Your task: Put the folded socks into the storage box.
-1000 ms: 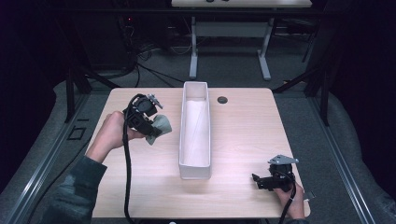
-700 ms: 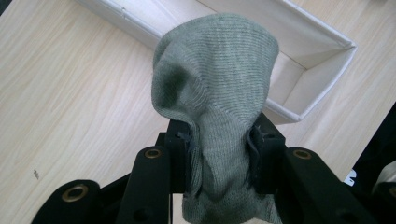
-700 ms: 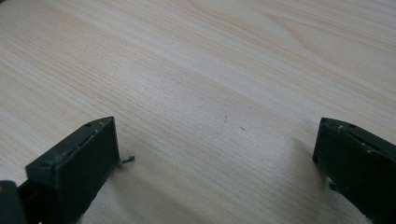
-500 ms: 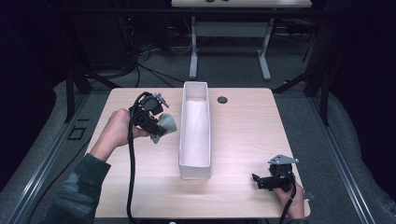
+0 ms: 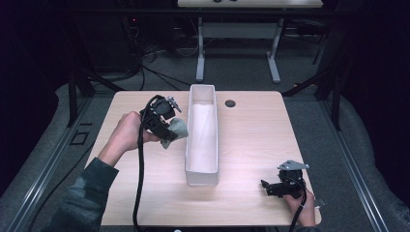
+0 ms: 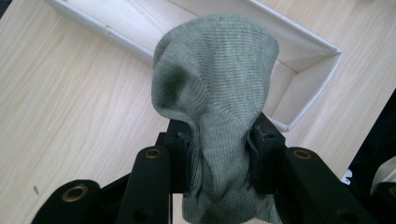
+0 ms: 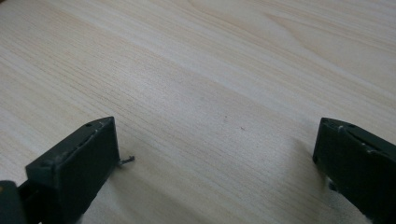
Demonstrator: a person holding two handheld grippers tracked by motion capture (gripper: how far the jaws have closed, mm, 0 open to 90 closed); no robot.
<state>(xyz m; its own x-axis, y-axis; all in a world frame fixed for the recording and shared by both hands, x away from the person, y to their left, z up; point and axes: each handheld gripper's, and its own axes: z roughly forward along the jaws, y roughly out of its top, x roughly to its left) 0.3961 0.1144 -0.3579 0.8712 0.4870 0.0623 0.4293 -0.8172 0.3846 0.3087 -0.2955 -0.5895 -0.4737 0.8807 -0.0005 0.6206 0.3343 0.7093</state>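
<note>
Sock Held Beside the White Bin

Transport is the step in hand, by the look of it: the left gripper (image 5: 170, 129) holds a grey-green sock (image 6: 212, 98) lifted off the wooden table (image 5: 251, 140), just beside the left wall of the long white bin (image 5: 202, 175). In the left gripper view the jaws are clamped on the sock's lower part, the fabric bunched between the pads and bulging out above them, with the bin's open end beyond. The next move likely calls for carrying the sock over the near wall until it hangs above the bin's floor, then parting the jaws to drop it. The right gripper (image 5: 274, 187) rests low at the table's near right corner, well apart from the bin; its jaws stand wide over bare wood, holding nothing.
</note>
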